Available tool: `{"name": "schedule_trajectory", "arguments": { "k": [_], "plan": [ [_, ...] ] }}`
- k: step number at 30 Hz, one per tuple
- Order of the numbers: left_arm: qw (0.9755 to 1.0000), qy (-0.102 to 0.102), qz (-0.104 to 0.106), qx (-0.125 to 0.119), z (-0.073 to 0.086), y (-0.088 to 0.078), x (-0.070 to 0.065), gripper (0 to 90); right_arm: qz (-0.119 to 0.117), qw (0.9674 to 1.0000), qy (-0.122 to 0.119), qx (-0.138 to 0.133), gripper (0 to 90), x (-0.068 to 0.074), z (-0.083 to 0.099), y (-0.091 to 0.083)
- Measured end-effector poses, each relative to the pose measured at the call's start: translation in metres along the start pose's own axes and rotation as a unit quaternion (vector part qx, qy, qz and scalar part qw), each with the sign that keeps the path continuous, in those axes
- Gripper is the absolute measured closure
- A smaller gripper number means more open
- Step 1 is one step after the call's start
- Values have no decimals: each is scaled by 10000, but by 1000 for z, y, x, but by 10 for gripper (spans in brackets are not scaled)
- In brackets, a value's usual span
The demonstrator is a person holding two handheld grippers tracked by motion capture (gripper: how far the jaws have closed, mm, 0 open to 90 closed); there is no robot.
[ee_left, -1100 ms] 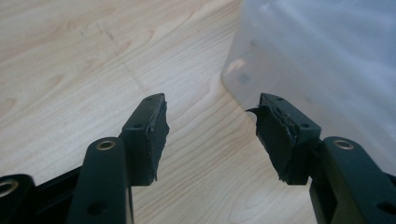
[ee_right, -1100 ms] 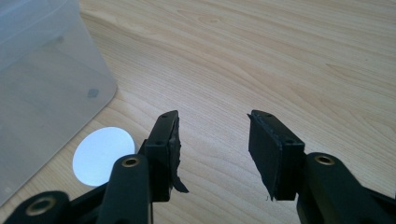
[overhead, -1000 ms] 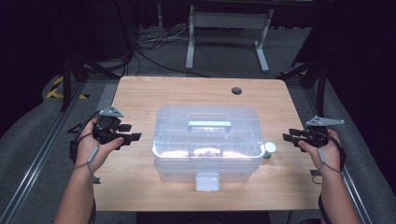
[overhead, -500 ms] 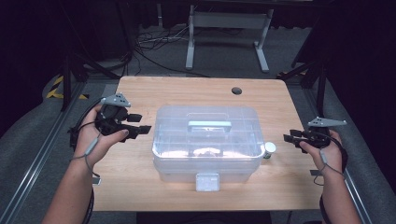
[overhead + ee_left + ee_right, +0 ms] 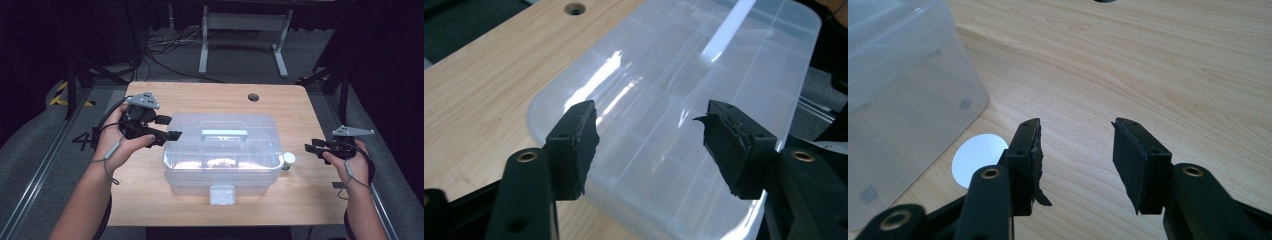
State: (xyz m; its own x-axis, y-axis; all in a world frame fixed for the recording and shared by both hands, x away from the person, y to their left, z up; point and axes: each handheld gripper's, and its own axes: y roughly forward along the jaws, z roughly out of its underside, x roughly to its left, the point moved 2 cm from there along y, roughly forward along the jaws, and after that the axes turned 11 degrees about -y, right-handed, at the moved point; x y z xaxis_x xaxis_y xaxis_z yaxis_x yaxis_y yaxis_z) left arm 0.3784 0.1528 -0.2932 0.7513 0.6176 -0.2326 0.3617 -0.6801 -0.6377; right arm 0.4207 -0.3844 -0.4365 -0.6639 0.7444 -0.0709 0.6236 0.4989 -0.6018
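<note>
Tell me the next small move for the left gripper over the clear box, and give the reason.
Probably ease the left gripper toward the handle on the lid of the clear box. Its jaws have just been opening, stand apart with nothing between them, and hang above the lid's left edge. The right gripper waits open beside the small white container.

clear box [image 5: 220,150] mid-table, bare wood [image 5: 200,97] around
</note>
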Motion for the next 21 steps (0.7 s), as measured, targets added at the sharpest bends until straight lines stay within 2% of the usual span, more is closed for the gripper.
{"name": "schedule_trajectory", "arguments": {
  "k": [6, 8, 15, 21],
  "plan": [
    [9998, 144, 142, -40, -8, 12, -9, 348, 11, 10000, 30, -9, 552, 0, 2, -3],
    [9995, 230, 191, -70, -12, 20, -12, 338, 18, 10000, 35, -18, 550, 0, 4, -5],
    [9989, 317, 349, 26, -14, 43, -18, 318, 44, 10000, 77, -13, 542, 0, 7, -7],
    [9989, 376, 254, 90, -11, 64, -18, 318, 61, 9999, 79, -35, 540, 0, 7, -8]
  ]
}}
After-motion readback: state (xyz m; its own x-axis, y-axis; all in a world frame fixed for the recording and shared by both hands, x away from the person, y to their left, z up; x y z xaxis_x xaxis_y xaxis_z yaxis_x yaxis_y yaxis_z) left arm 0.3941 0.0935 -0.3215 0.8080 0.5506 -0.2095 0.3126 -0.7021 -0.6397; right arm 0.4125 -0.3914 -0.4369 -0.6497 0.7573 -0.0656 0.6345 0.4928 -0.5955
